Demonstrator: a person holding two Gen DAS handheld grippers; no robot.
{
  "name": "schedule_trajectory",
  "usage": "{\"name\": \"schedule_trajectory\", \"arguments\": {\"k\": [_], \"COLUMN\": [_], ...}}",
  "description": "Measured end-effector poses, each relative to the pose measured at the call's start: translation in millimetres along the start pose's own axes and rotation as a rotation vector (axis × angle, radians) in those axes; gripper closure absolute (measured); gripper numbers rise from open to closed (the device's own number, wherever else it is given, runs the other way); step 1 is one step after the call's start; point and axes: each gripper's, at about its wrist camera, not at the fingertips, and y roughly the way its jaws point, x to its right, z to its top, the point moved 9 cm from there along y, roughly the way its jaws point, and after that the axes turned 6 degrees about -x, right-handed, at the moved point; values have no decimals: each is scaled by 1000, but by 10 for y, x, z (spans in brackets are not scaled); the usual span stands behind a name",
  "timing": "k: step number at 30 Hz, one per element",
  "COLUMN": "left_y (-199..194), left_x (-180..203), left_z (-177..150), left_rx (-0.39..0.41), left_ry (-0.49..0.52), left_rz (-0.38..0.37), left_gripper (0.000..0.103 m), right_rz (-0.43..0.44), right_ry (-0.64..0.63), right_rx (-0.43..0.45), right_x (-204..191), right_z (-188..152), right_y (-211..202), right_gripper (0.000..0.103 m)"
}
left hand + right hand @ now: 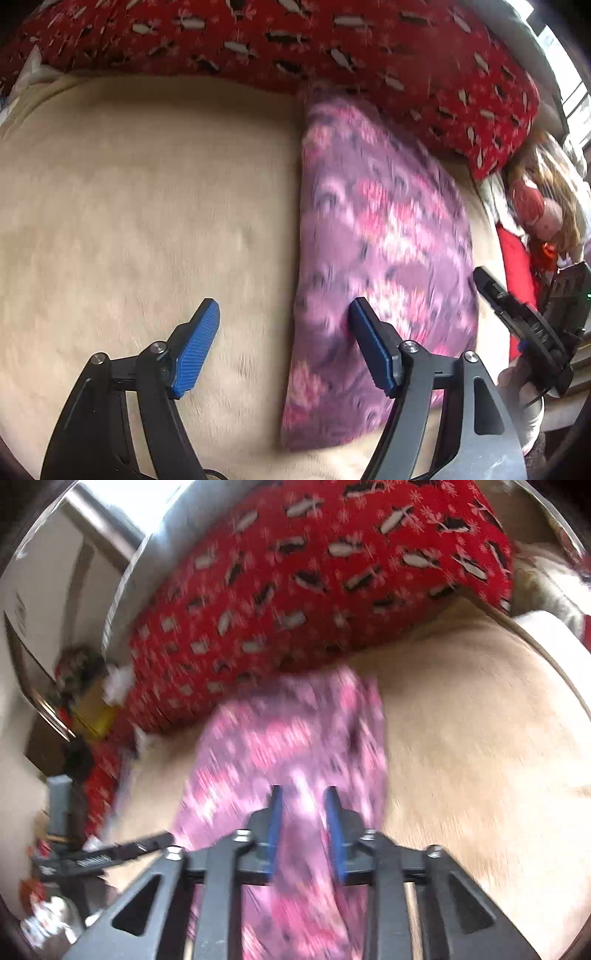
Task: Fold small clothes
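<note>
A purple and pink patterned garment (pixel 376 251) lies folded in a long strip on the beige blanket (pixel 147 206). My left gripper (pixel 284 314) is wide open above the garment's left edge, holding nothing. The right fingertip (pixel 364 317) is over the cloth and the left fingertip (pixel 207 317) is over the blanket. In the right wrist view the garment (pixel 291 746) is blurred. My right gripper (pixel 303 797) hovers over its near part with a narrow gap between the jaws; nothing shows between them. The right gripper also shows at the right edge of the left wrist view (pixel 517 317).
A red patterned pillow (pixel 332 48) lies along the far edge of the blanket, touching the garment's far end. A doll with long hair (pixel 543 199) and red items lie to the right. Clutter and a metal rail (pixel 122 576) sit left in the right wrist view.
</note>
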Motion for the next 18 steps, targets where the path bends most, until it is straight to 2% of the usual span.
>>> {"name": "schedule_trajectory", "arguments": {"k": [1,2,5,8,12,15,17,18], "left_y": [64,93,80,50,25,14,52,45], "left_x": [-3,-11,3,42,53,45,47,46], "left_z": [-54,-81,-126,-169,-217,-275,-301,-313], "left_rx": [-26,-36,-20,-26,-29,-29,-36,-41], "left_ry": [1,1,24,36,40,37,46,45], "left_rz": [11,18,41,55,64,63,82,78], "left_gripper": [30,30,29,29,29,29,29,29], "right_rz": [-24,-41,-25,-55,-40,56,17,-48], "right_ry": [-6,-23,-94,-47,-18,-51,-94,-106], "right_rx": [-35,-73,20,-42,50,117,67,-11], "right_x": [-14,-15,-126,78,-85,-285,-267,-155], "right_z": [-73,-174,-195,-342,-254,-305,-461,-588], "right_y": [93,124,-57,81,-287,-523,-419,-253], "right_gripper": [75,93,95,93,88,88,86,87]}}
